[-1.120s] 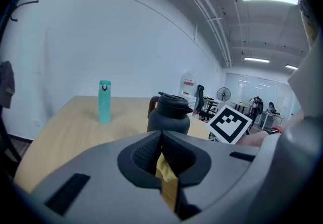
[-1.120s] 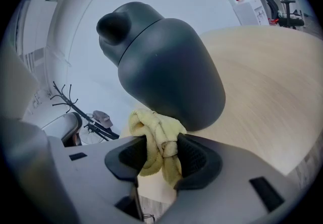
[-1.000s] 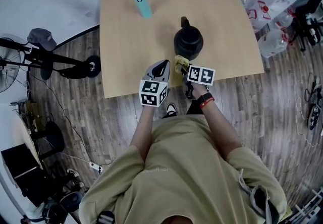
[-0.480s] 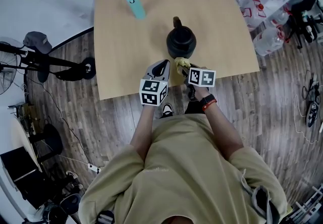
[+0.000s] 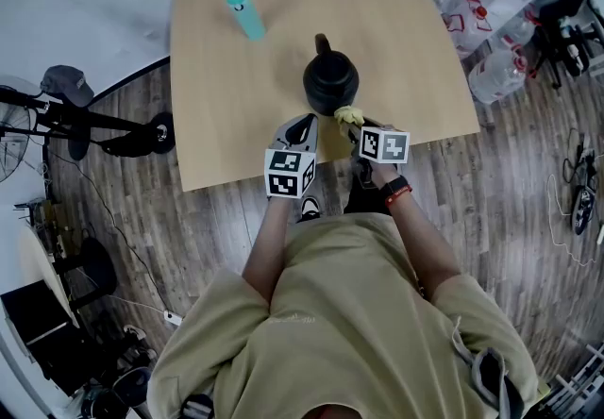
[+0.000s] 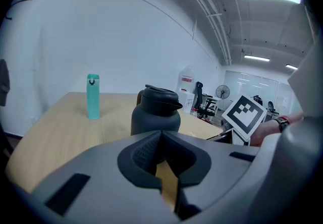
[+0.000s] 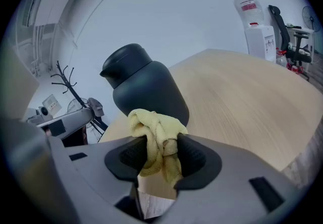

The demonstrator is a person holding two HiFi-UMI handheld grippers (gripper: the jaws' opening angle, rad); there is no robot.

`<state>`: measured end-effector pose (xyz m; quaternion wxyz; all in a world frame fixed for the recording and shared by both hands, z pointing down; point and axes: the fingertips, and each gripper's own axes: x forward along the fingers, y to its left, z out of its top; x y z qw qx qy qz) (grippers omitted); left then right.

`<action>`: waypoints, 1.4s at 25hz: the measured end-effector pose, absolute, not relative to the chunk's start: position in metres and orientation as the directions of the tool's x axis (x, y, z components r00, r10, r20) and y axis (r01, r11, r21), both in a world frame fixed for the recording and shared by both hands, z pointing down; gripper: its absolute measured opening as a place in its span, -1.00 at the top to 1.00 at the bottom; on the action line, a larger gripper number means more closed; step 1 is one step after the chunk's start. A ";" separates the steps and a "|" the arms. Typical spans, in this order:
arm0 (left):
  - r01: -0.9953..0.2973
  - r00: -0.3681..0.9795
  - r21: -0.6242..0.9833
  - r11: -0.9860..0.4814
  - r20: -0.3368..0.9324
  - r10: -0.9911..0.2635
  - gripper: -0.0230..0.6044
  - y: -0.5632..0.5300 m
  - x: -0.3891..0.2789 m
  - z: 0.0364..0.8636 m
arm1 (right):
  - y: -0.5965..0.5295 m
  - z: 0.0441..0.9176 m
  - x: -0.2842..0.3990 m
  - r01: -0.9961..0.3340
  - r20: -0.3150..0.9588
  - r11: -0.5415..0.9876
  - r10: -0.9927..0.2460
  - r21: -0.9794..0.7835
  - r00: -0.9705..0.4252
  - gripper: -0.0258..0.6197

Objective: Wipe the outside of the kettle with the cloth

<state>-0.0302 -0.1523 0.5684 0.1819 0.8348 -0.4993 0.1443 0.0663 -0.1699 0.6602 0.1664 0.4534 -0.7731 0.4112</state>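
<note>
A dark grey kettle [image 5: 330, 82] stands upright on the wooden table [image 5: 406, 40], near its front edge. It also fills the middle of the right gripper view as kettle [image 7: 146, 89] and shows in the left gripper view as kettle [image 6: 155, 112]. My right gripper [image 5: 351, 122] is shut on a bunched yellow cloth [image 7: 156, 140], which sits just in front of the kettle's lower side; contact cannot be told. The cloth [image 5: 348, 115] shows as a small yellow lump in the head view. My left gripper [image 5: 304, 131] hovers over the table's front edge, left of the kettle, jaws shut and empty.
A teal bottle [image 5: 244, 12] stands upright at the table's far left. Right of the table are water jugs and boxes [image 5: 495, 2] on the wooden floor. A fan stand and cables [image 5: 85, 120] lie on the left.
The right gripper has carried the cloth slightly forward and right, nearer the kettle's side. The head view has shifted. The left gripper has barely moved.
</note>
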 end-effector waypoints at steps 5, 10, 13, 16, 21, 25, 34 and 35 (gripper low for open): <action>-0.887 0.453 0.148 -0.437 0.456 -0.766 0.85 -0.152 -0.022 0.577 | -0.179 0.662 0.090 -0.853 0.643 0.223 -0.575 -0.471 -0.506 0.36; -0.885 0.456 0.150 -0.440 0.465 -0.758 0.85 -0.155 -0.015 0.579 | -0.193 0.664 0.102 -0.860 0.655 0.231 -0.567 -0.455 -0.499 0.36; -0.887 0.454 0.150 -0.437 0.464 -0.761 0.85 -0.160 -0.014 0.579 | -0.203 0.669 0.108 -0.868 0.667 0.241 -0.561 -0.435 -0.490 0.36; -0.890 0.449 0.153 -0.430 0.468 -0.761 0.85 -0.164 -0.013 0.581 | -0.216 0.674 0.115 -0.880 0.684 0.261 -0.555 -0.397 -0.473 0.36; -0.900 0.429 0.154 -0.408 0.474 -0.769 0.85 -0.169 -0.016 0.584 | -0.241 0.679 0.123 -0.892 0.704 0.301 -0.548 -0.338 -0.452 0.36; -0.913 0.403 0.150 -0.380 0.478 -0.780 0.85 -0.174 -0.018 0.585 | -0.259 0.684 0.130 -0.894 0.715 0.322 -0.540 -0.312 -0.444 0.36; -0.924 0.379 0.148 -0.353 0.484 -0.789 0.85 -0.175 -0.035 0.584 | -0.267 0.686 0.124 -0.892 0.719 0.329 -0.532 -0.311 -0.447 0.36; -0.923 0.381 0.150 -0.354 0.482 -0.789 0.85 -0.174 -0.037 0.584 | -0.264 0.685 0.124 -0.893 0.719 0.324 -0.535 -0.311 -0.444 0.36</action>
